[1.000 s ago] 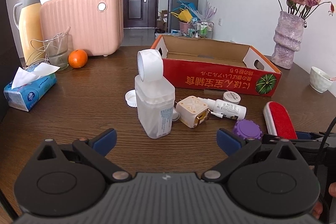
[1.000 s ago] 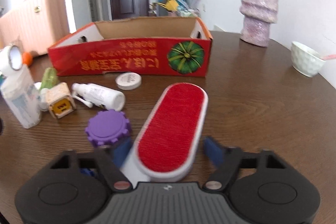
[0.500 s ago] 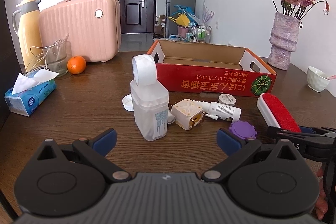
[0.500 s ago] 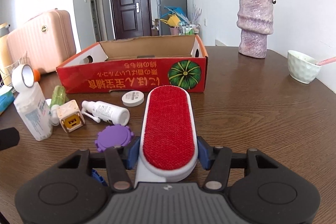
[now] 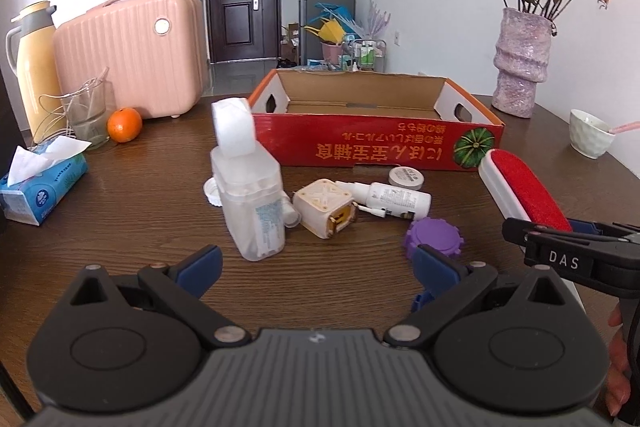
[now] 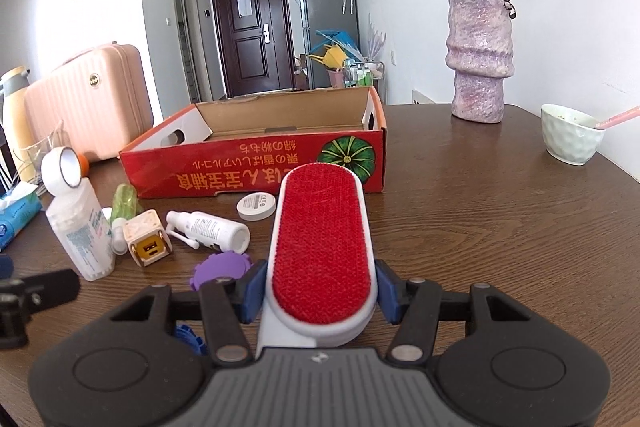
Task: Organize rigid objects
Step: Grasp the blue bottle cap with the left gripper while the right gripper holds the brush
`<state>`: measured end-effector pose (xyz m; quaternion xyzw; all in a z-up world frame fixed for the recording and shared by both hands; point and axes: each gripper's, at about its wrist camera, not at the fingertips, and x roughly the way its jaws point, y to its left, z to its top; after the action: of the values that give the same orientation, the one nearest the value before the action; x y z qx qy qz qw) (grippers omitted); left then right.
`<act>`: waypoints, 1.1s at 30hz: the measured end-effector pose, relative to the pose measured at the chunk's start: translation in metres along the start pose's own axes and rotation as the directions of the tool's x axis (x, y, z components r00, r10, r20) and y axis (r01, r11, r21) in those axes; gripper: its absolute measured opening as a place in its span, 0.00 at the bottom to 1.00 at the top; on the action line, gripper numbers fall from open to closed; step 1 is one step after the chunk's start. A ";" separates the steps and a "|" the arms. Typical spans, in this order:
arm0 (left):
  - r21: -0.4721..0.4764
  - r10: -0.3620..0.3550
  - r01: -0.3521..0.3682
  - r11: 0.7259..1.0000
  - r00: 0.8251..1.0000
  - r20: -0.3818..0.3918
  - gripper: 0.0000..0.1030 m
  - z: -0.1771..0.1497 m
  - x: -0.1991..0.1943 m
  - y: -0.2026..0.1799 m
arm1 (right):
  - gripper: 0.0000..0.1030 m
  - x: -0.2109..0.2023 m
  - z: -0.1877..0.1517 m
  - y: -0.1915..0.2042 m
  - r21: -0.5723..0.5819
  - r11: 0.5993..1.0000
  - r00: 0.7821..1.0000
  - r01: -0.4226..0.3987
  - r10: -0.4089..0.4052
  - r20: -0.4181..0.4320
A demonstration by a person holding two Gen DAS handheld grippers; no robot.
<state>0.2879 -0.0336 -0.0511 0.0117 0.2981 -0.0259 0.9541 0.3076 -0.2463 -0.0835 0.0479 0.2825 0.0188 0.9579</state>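
Note:
My right gripper point(image 6: 320, 293) is shut on a red lint brush point(image 6: 322, 239) and holds it above the table, pointing toward the red cardboard box point(image 6: 256, 169). The brush also shows in the left wrist view point(image 5: 524, 191). My left gripper point(image 5: 316, 263) is open and empty, behind a clear plastic bottle point(image 5: 250, 203) with a tape roll point(image 5: 234, 127) on top. A beige cube point(image 5: 326, 207), a white spray bottle point(image 5: 394, 201), a purple lid point(image 5: 434, 237) and a small white tin point(image 5: 406, 177) lie in front of the box point(image 5: 372, 143).
A pink case point(image 5: 132, 47), a yellow flask point(image 5: 34, 63), a glass point(image 5: 86, 113), an orange point(image 5: 125, 125) and a tissue pack point(image 5: 42, 189) stand at the left. A purple vase point(image 6: 480, 57) and a white bowl point(image 6: 572, 139) stand at the right.
My right gripper has closed on the red brush and lifted it off the table. My left gripper has drawn back a little and stayed open.

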 end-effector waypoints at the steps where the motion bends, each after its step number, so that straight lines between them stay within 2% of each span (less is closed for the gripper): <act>1: 0.004 -0.004 0.004 1.000 1.000 -0.003 1.00 0.000 0.000 -0.002 | 0.53 -0.001 0.000 -0.001 0.001 1.000 1.000 -0.001 0.001 0.003; 11: 0.048 -0.045 0.047 0.998 0.998 -0.038 1.00 -0.005 0.005 -0.031 | 0.53 -0.013 -0.003 -0.011 0.005 1.000 1.000 -0.011 0.011 0.024; 33: 0.069 -0.066 0.074 0.995 0.991 -0.116 1.00 -0.020 0.009 -0.069 | 0.53 -0.028 -0.008 -0.035 0.012 1.000 0.998 -0.029 0.029 0.054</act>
<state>0.2803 -0.1024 -0.0734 0.0376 0.3508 -0.0695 0.9331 0.2805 -0.2817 -0.0789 0.0584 0.2560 0.0297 0.9645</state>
